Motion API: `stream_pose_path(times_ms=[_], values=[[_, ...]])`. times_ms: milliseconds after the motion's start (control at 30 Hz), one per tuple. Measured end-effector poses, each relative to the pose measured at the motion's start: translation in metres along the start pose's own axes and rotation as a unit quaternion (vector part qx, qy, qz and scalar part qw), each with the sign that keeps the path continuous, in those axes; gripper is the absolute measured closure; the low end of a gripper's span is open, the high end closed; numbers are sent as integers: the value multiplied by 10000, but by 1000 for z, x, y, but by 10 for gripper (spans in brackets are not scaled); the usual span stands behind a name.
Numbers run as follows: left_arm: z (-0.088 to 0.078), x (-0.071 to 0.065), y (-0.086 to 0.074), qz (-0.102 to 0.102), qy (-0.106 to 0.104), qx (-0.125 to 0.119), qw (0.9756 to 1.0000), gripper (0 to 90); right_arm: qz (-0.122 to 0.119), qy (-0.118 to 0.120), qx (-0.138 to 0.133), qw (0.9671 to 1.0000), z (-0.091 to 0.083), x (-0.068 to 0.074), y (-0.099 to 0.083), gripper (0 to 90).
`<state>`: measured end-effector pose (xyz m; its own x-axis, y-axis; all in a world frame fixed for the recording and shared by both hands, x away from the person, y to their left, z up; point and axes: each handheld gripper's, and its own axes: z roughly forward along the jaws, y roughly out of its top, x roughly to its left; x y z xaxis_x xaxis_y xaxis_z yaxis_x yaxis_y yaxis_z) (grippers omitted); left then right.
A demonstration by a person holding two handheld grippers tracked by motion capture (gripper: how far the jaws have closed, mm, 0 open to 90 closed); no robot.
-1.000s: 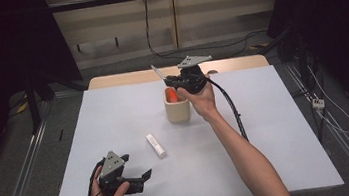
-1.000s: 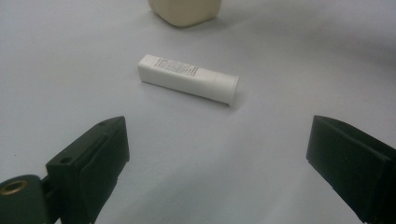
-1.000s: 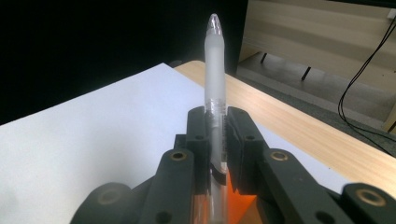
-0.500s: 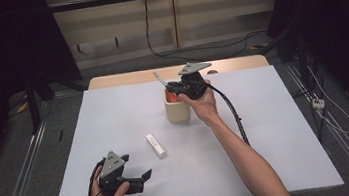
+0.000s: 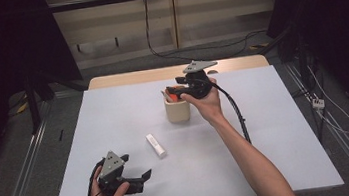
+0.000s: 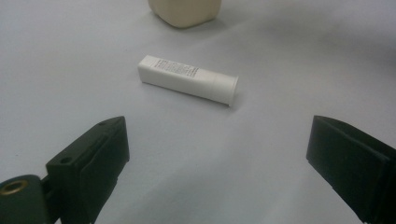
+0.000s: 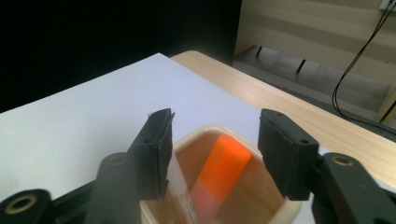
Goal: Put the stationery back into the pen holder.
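A white table top (image 5: 116,135) stood in the middle of the room, with a strip of pale wood (image 5: 129,77) along its edge at twelve o'clock. Grey floor (image 5: 24,162) lay around it, and metal rails (image 5: 20,172) ran past at nine and three o'clock. Toward twelve o'clock rose a light panelled wall (image 5: 114,30) with black cables (image 5: 153,45) hanging down it. Dark curtains (image 5: 1,54) closed off ten and two o'clock.

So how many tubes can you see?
2. A white plastic tube lies flat on the white table; an orange-capped tube leans inside the beige cup. More could be hidden in the cup.
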<state>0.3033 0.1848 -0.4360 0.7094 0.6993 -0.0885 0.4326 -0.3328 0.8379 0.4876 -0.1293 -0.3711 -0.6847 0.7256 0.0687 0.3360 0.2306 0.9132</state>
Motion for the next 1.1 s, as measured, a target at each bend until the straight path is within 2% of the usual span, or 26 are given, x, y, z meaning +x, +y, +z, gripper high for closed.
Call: stream_pose_path(times_ms=[200, 333, 500, 833, 900, 1100], values=[[1, 0, 0, 4, 14, 31, 10000, 58, 67, -25, 74, 9999, -11, 0, -4, 375], [2, 0, 1, 26, 7, 20, 10000, 58, 83, 7, 231, 9997, -18, 4, -7, 317], [2, 0, 0, 3, 16, 28, 10000, 58, 124, 83, 234, 9996, -27, 9, -12, 281], [0, 1, 0, 3, 25, 12, 10000, 58, 136, 204, 445, 9987, -35, 20, -25, 180], [0, 1, 0, -4, 43, 24, 10000, 58, 188, 279, 478, 9983, -37, 25, -28, 156], [1, 1, 1, 6, 33, 19, 10000, 58, 20, 367, 720, 9967, -40, 43, -34, 157]])
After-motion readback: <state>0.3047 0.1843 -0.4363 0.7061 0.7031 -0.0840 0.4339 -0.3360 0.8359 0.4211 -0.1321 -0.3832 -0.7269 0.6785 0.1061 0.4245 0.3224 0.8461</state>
